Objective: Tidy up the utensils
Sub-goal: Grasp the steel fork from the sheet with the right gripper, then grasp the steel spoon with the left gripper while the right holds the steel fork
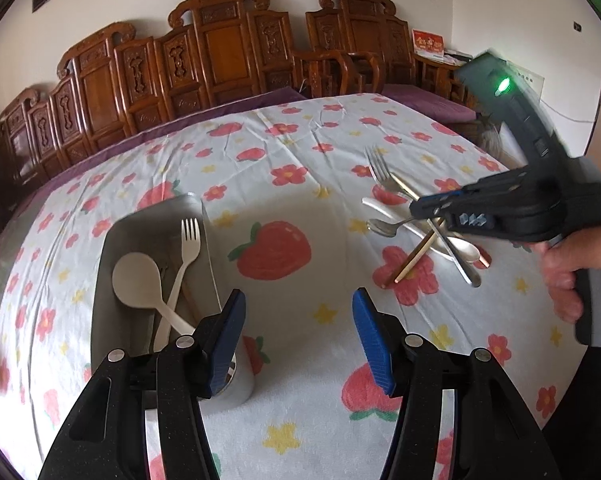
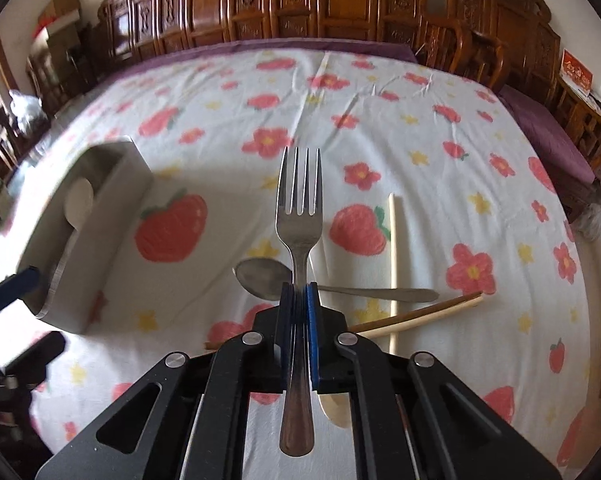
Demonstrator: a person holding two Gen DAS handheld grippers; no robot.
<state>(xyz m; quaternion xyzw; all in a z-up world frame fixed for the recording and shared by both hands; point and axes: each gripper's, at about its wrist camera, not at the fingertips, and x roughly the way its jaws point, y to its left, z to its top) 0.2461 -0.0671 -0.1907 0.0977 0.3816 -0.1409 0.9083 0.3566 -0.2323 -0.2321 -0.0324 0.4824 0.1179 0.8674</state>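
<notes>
A: Left wrist view first. What does the left gripper (image 1: 298,334) show?
B: Jaws spread apart, nothing between the blue pads (image 1: 370,340). It hangs over the strawberry-print tablecloth (image 1: 284,148), just right of the metal tray (image 1: 112,280).
A: Tray contents?
B: A white plastic spoon (image 1: 140,280) and a white plastic fork (image 1: 186,254), handles crossing. Something brown lies under them, can't tell what. The gripper's left finger overlaps the tray's near corner.
A: The pile?
B: To the right on the cloth, well apart from the tray: a steel fork (image 1: 380,172), a small steel spoon (image 1: 382,227), a white spoon (image 1: 466,252), wooden chopsticks (image 1: 414,258), all crossing. The right gripper (image 1: 422,206) sits over the pile, held by a hand (image 1: 566,276); its tips look pinched together, but this view doesn't show on what.
A: Right wrist view?
B: Right gripper (image 2: 300,300) is clamped on the steel fork's (image 2: 299,208) neck, tines pointing away, handle running back between the fingers. Fork looks clear of the cloth.
A: Below it?
B: The steel spoon (image 2: 260,276) on the cloth, bowl left, handle right. Two chopsticks (image 2: 392,264): one upright in frame, one slanted near the spoon handle. A pale spoon bowl (image 2: 336,412) peeks out under the gripper.
A: Tray here?
B: Far left (image 2: 112,216), blurred, white spoon's bowl (image 2: 79,196) visible inside. Left gripper's blue tip (image 2: 24,280) is at the left edge beside it.
A: Background?
B: Carved wooden chairs (image 2: 340,0) along the wall.
</notes>
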